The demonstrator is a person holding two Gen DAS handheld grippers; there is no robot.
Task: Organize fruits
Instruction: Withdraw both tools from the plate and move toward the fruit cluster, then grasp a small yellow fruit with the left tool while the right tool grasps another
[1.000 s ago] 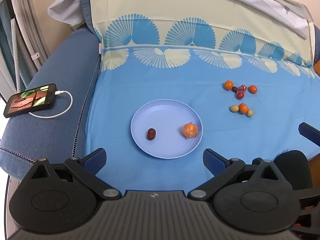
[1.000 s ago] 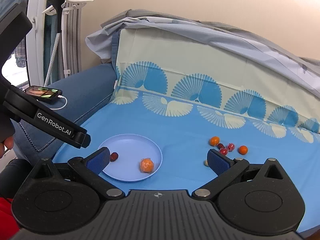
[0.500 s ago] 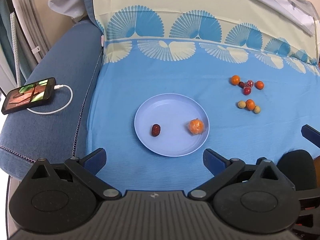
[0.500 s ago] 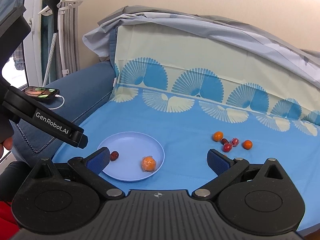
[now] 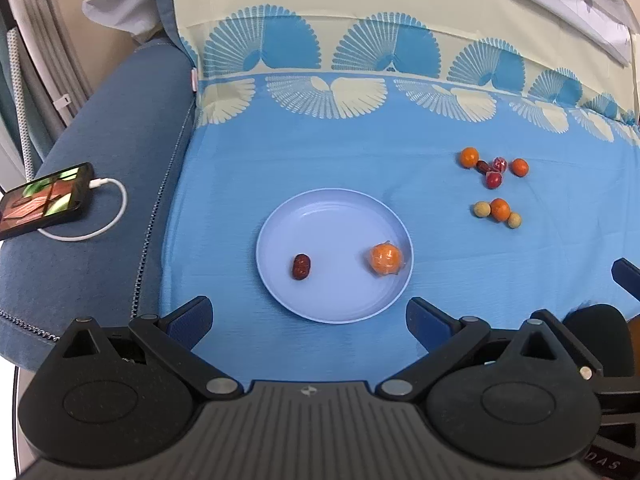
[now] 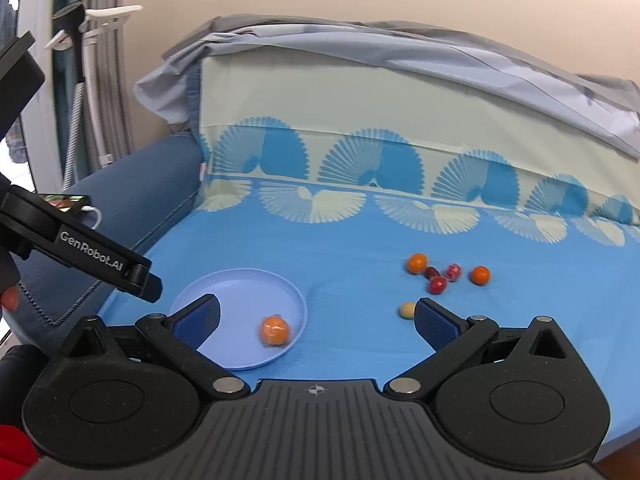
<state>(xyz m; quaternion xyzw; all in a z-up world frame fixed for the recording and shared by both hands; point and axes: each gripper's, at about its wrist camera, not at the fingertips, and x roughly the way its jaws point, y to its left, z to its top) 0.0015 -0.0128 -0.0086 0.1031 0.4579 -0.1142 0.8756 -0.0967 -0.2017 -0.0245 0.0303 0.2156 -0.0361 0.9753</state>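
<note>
Blue cloth [image 5: 320,168] bare around plate [image 5: 280,220]

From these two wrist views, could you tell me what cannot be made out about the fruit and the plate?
- Right wrist view: the dark red fruit on the plate is hidden behind the right gripper's left finger.
- Right wrist view: only one pale fruit of the near cluster shows; the right finger covers the rest.
- Right wrist view: the wrapped orange is blurred.
- Both views: the small red fruits are too small to identify.

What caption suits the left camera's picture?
Open left gripper above a blue plate holding a wrapped orange and a date.
</note>
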